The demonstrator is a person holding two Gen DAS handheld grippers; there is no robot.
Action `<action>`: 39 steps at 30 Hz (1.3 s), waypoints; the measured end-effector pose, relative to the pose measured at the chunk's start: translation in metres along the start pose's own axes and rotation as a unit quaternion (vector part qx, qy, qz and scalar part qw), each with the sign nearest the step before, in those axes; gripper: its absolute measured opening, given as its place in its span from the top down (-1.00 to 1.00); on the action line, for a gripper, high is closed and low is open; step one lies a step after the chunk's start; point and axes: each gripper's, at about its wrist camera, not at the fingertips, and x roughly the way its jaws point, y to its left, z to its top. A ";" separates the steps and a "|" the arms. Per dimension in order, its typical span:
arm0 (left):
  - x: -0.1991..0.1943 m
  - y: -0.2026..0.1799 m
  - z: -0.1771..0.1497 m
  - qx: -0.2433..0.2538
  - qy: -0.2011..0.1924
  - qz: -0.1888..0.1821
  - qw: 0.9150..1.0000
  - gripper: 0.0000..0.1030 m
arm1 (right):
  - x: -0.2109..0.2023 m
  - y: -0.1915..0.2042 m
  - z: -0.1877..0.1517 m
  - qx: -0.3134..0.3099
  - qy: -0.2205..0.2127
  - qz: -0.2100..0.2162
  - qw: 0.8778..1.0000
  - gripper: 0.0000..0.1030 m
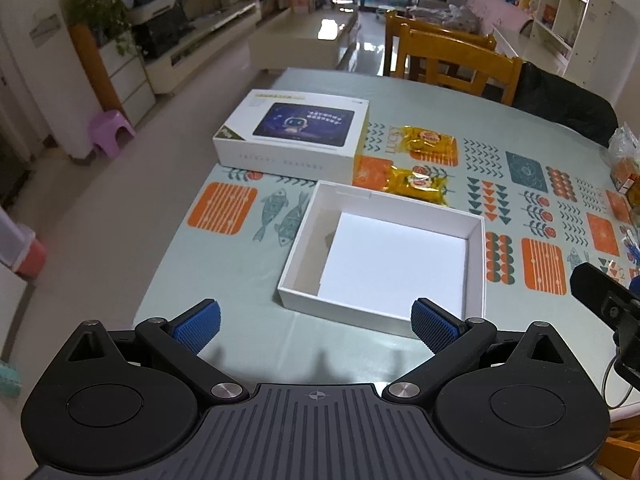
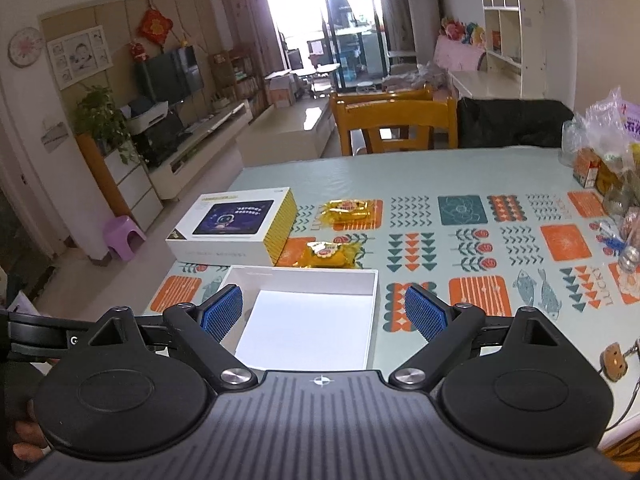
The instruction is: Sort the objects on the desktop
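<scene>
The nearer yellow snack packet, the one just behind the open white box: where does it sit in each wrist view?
Left wrist: nearer yellow snack packet right of centre, just past the open white box.
Right wrist: packet at centre, just beyond the box's far wall.
Shared landmark: the tablet box, left of the packet in both.

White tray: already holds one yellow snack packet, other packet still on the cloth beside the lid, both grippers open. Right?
Not quite. The white tray is empty; both yellow snack packets lie on the cloth behind it, clear in the left wrist view. Left gripper and right gripper are open.
</scene>
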 end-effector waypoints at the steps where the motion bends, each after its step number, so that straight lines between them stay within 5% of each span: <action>1: 0.000 0.000 0.000 -0.001 0.000 -0.001 1.000 -1.00 | 0.001 -0.001 0.000 0.001 0.003 0.001 1.000 -1.00; 9: 0.005 0.021 -0.004 -0.019 0.002 -0.030 0.999 -1.00 | 0.005 -0.011 -0.001 0.033 0.042 0.032 0.998 -1.00; 17: 0.011 0.020 -0.003 -0.014 0.020 -0.025 0.999 -1.00 | 0.002 -0.011 -0.008 0.044 0.054 -0.044 0.997 -1.00; 22: 0.010 0.015 0.000 -0.008 0.018 -0.023 1.000 -1.00 | -0.005 -0.035 -0.010 0.124 0.042 0.007 0.991 -1.00; 32: 0.012 0.001 0.004 0.012 0.021 -0.031 0.999 -1.00 | 0.000 -0.027 -0.012 0.103 0.077 0.062 0.990 -1.00; 39: 0.018 0.001 0.002 0.012 0.032 -0.034 0.999 -1.00 | 0.001 -0.021 -0.007 0.068 0.063 0.035 0.995 -1.00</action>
